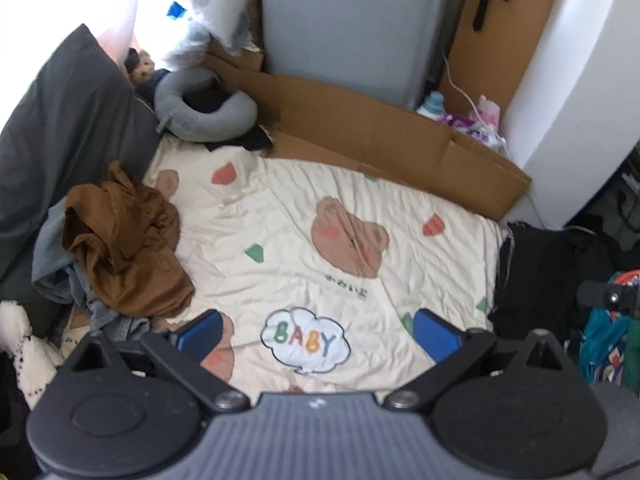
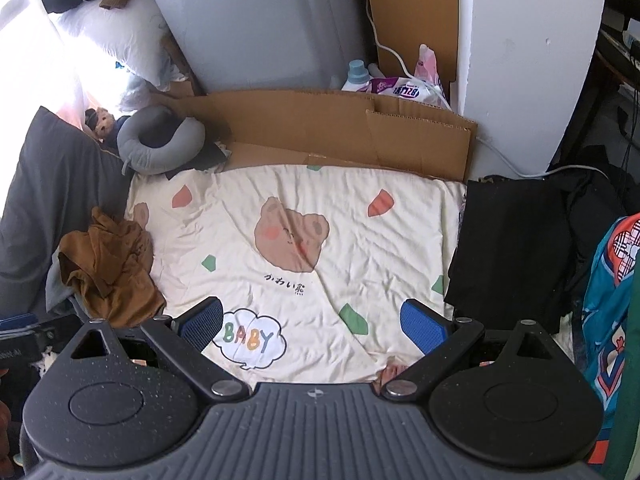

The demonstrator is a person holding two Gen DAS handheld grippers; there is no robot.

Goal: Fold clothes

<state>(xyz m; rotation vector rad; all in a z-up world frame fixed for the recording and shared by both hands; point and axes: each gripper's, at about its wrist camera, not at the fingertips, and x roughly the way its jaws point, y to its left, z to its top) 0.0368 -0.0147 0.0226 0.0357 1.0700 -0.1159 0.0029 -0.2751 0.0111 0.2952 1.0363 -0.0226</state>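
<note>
A crumpled brown garment (image 1: 128, 244) lies on a heap of grey-blue clothes at the left edge of a cream bear-print sheet (image 1: 280, 220). It also shows in the right wrist view (image 2: 110, 268). A black folded garment (image 2: 512, 248) lies at the sheet's right edge, also seen in the left wrist view (image 1: 536, 280). My left gripper (image 1: 318, 334) is open and empty above the sheet's near part. My right gripper (image 2: 314, 326) is open and empty too, over the "BABY" print.
Flattened cardboard (image 2: 344, 136) lines the far side of the sheet. A grey neck pillow (image 1: 204, 104) and a dark cushion (image 1: 60, 128) sit at the left. A grey cabinet (image 1: 352, 20) and white wall (image 2: 528, 60) stand behind. Colourful fabric (image 2: 616, 300) hangs at right.
</note>
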